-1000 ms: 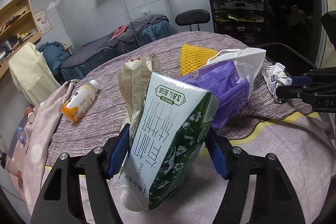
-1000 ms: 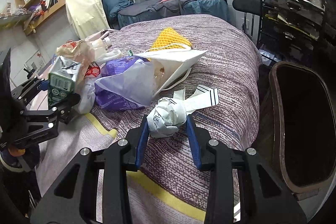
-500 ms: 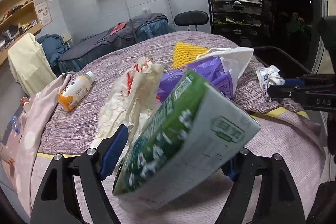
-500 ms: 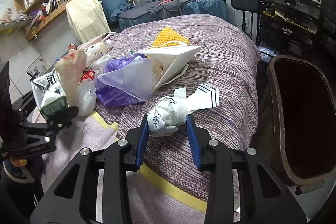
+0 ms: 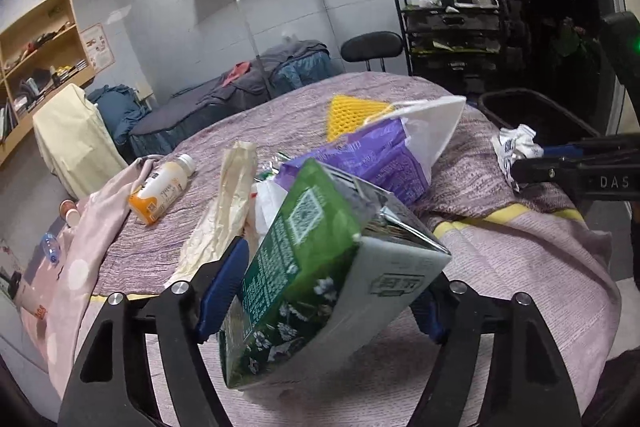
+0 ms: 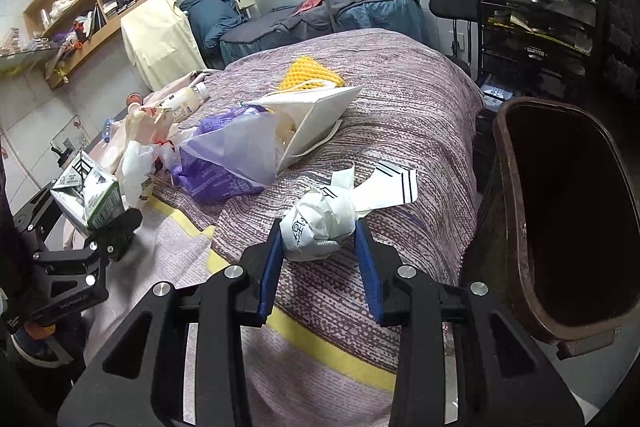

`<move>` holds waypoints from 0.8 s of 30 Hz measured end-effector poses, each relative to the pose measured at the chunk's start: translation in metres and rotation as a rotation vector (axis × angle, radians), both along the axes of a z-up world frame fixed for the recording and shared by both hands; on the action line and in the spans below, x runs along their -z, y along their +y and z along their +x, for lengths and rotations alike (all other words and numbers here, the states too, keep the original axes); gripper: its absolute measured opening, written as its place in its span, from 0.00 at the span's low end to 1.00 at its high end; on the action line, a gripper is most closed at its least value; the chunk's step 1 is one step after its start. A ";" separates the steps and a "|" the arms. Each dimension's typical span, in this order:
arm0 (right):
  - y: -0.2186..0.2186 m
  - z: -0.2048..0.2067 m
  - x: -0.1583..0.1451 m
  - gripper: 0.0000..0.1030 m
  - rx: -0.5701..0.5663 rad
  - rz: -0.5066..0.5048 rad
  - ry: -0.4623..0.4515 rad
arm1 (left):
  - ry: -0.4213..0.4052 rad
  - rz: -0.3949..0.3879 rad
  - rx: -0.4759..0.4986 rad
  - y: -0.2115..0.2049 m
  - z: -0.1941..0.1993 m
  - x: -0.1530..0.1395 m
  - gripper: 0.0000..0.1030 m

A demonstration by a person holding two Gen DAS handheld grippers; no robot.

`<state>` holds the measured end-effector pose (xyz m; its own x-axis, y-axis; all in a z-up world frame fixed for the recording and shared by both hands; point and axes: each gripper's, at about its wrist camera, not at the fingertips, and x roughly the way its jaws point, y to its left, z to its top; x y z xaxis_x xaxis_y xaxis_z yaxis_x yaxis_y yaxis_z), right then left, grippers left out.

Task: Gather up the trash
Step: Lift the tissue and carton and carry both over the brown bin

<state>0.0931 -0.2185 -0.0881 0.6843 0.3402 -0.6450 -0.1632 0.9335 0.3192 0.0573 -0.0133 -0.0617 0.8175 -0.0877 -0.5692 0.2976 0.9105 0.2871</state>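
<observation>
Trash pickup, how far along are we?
Nothing visibly binned; the bin's inside is too dark to tell. In hand: left gripper clamps the green milk carton, right gripper the crumpled paper wad. Left on the bed: purple bag, yellow foam net, drink bottle.

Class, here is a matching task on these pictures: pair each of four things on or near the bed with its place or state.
Things:
1. milk carton
2. crumpled paper ball
3. orange drink bottle
4. brown bin

Places or states:
A. lying on its side on the bedspread
B. standing beside the bed, open
C. between the left gripper's jaws
D. between the right gripper's jaws

Pairs: 1-C, 2-D, 3-A, 4-B
</observation>
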 end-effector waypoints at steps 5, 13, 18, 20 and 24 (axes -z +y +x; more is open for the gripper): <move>-0.005 -0.005 -0.002 0.35 -0.001 0.012 -0.023 | -0.013 -0.098 0.002 0.008 -0.008 -0.020 0.59; -0.022 -0.014 -0.008 0.35 0.028 0.019 -0.063 | 0.016 -0.284 0.078 0.004 -0.007 -0.045 0.49; -0.048 -0.024 -0.014 0.35 0.093 0.009 -0.099 | 0.014 -0.317 0.154 -0.024 -0.005 -0.052 0.49; -0.061 -0.026 -0.016 0.35 0.126 0.006 -0.105 | 0.007 -0.332 0.194 -0.038 -0.003 -0.058 0.49; -0.092 -0.027 -0.017 0.35 0.205 -0.015 -0.108 | 0.000 -0.349 0.268 -0.068 0.001 -0.067 0.49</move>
